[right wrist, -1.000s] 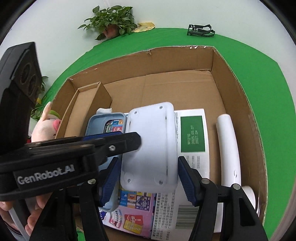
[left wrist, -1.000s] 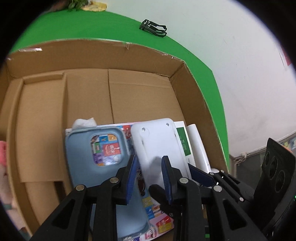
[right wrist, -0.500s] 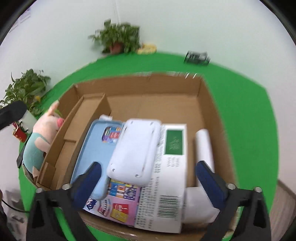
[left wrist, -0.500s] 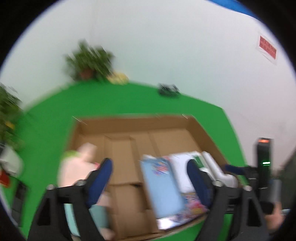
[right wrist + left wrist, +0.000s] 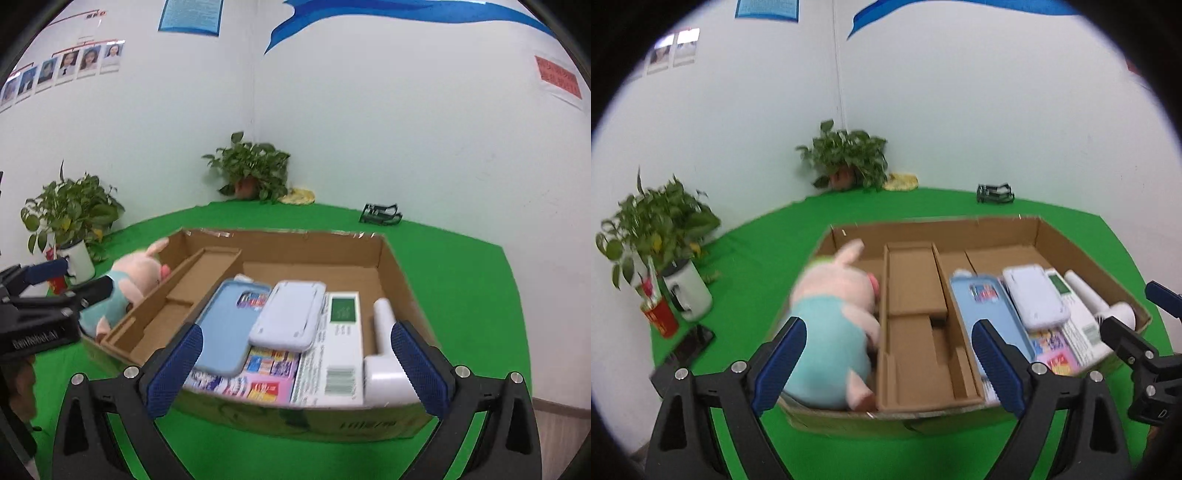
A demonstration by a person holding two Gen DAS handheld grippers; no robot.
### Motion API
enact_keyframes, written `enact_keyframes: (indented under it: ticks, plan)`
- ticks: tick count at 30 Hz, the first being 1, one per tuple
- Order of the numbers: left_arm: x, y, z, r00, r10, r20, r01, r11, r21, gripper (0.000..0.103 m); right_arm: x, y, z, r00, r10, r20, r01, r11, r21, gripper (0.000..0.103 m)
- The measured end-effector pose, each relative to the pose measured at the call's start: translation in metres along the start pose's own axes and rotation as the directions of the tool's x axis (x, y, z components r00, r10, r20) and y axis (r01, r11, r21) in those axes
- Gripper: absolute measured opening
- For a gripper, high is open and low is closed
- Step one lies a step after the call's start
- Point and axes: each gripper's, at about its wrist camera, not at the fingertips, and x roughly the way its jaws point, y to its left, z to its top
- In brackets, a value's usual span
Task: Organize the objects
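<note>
A cardboard box (image 5: 934, 230) (image 5: 280, 236) sits on the green table. In its right part lie a light blue case (image 5: 982, 314) (image 5: 229, 325), a white flat device (image 5: 1034, 299) (image 5: 288, 317), a white and green carton (image 5: 336, 350), a colourful booklet (image 5: 258, 376) and a white hair dryer (image 5: 1089, 295) (image 5: 384, 354). A pink plush pig (image 5: 834, 317) (image 5: 129, 284) leans in the left compartment. My left gripper (image 5: 890, 365) is open and empty, in front of the box. My right gripper (image 5: 295, 369) is open and empty, also in front of it.
A cardboard insert (image 5: 916, 317) divides the box. Potted plants (image 5: 846, 158) (image 5: 653, 229) stand at the back and left. A white mug (image 5: 689, 291), a red cup (image 5: 661, 317), a dark phone (image 5: 689, 343) and a black clip object (image 5: 995, 194) lie on the table.
Both grippers have pulled back up and out of the box and opened wide. The white device stays lying on the items in the box.
</note>
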Motion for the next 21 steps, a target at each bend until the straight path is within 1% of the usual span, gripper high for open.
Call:
enact_keyframes:
  ticks: [2,3,4,6,7,8,10,14,18,21]
  plan:
    - [0.012,-0.003,-0.013,0.998,-0.027,-0.049,0.025,0.999,-0.039,0.091,0.009,0.000,-0.011,0.999,-0.021,-0.036,0.022,1.000,0.023,0.103]
    - [0.018,-0.005,-0.019,0.997,-0.039,-0.060,0.036,0.998,-0.055,0.091,0.013,0.000,-0.015,0.998,-0.032,-0.051,0.034,0.999,0.034,0.103]
    - [0.023,-0.007,-0.025,0.997,-0.035,-0.064,0.031,0.998,-0.058,0.091,0.017,-0.002,-0.019,0.997,-0.041,-0.064,0.045,0.998,0.049,0.103]
    - [0.030,-0.015,-0.036,0.997,-0.021,-0.072,0.019,0.999,-0.031,0.091,0.023,-0.005,-0.027,0.994,-0.067,-0.086,0.074,0.994,0.075,0.103]
    - [0.030,-0.019,-0.039,0.998,-0.015,-0.062,0.014,1.000,-0.017,0.092,0.024,-0.005,-0.029,0.994,-0.079,-0.077,0.084,0.994,0.064,0.103]
    - [0.028,-0.022,-0.041,0.999,-0.004,-0.036,0.003,1.000,-0.015,0.091,0.026,-0.002,-0.031,0.993,-0.091,-0.072,0.095,0.995,0.044,0.103]
    - [0.028,-0.024,-0.041,0.999,-0.012,-0.035,0.011,1.000,-0.021,0.092,0.031,-0.002,-0.033,0.992,-0.092,-0.080,0.096,0.994,0.046,0.103]
    - [0.028,-0.024,-0.041,1.000,0.003,-0.021,-0.004,0.999,-0.036,0.092,0.038,0.008,-0.037,0.989,-0.132,-0.072,0.133,0.991,-0.002,0.103]
    - [0.030,-0.022,-0.041,1.000,0.003,-0.027,-0.004,0.999,-0.043,0.094,0.037,0.012,-0.037,0.991,-0.111,-0.074,0.110,0.994,-0.016,0.103]
    - [0.030,-0.021,-0.041,0.999,0.000,-0.033,-0.002,0.999,-0.052,0.096,0.037,0.013,-0.036,0.991,-0.112,-0.076,0.111,0.994,-0.018,0.103]
